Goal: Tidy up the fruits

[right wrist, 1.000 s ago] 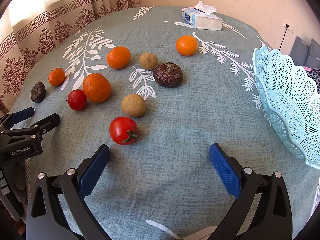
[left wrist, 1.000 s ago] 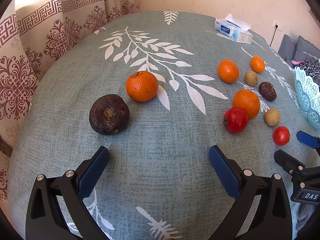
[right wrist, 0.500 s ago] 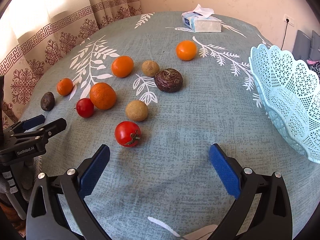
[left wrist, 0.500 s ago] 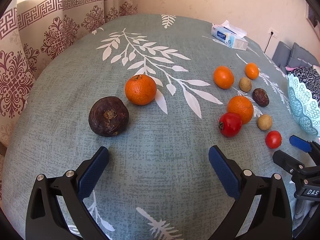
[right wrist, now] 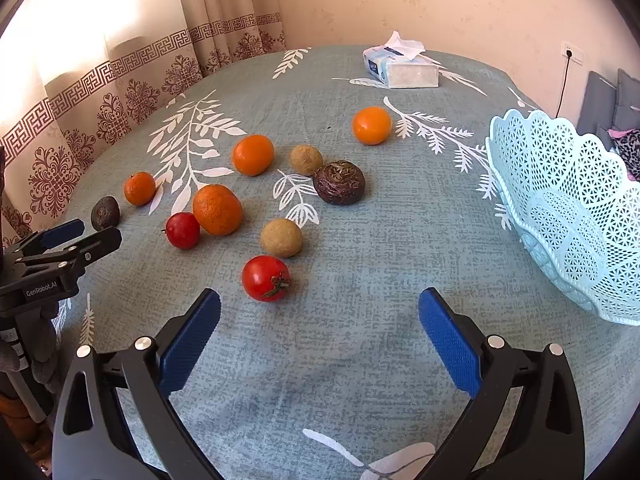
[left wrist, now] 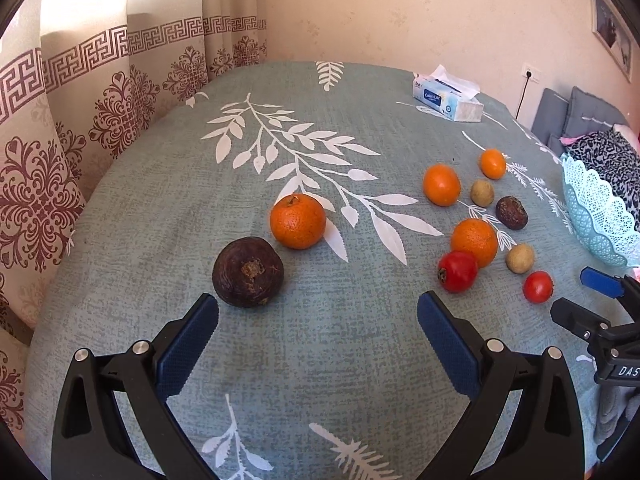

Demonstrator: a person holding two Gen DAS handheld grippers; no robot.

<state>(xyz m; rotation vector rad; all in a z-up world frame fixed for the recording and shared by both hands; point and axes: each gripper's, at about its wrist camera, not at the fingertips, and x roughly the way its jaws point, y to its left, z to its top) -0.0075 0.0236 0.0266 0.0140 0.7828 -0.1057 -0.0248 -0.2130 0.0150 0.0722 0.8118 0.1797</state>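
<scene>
Fruits lie scattered on your leaf-print tablecloth (right wrist: 360, 240), none in the pale blue lattice basket (right wrist: 568, 216) at your right. Your left gripper (left wrist: 318, 320) is spread wide and empty, its left pad just beside a dark wrinkled fruit (left wrist: 248, 272) with an orange (left wrist: 298, 222) behind it. Your right gripper (right wrist: 320, 316) also gapes empty, a red tomato (right wrist: 266, 278) just ahead of its left finger.

On the bench (right wrist: 400, 248), the fruits lie in a loose cluster left of the basket (right wrist: 568, 216), which stands at the right edge. A tomato (right wrist: 266, 278) lies nearest; the tissue box (right wrist: 402, 69) sits far behind. Two fruits, a tangerine (left wrist: 298, 222) and a dark fruit (left wrist: 248, 272), lie apart at far left.
</scene>
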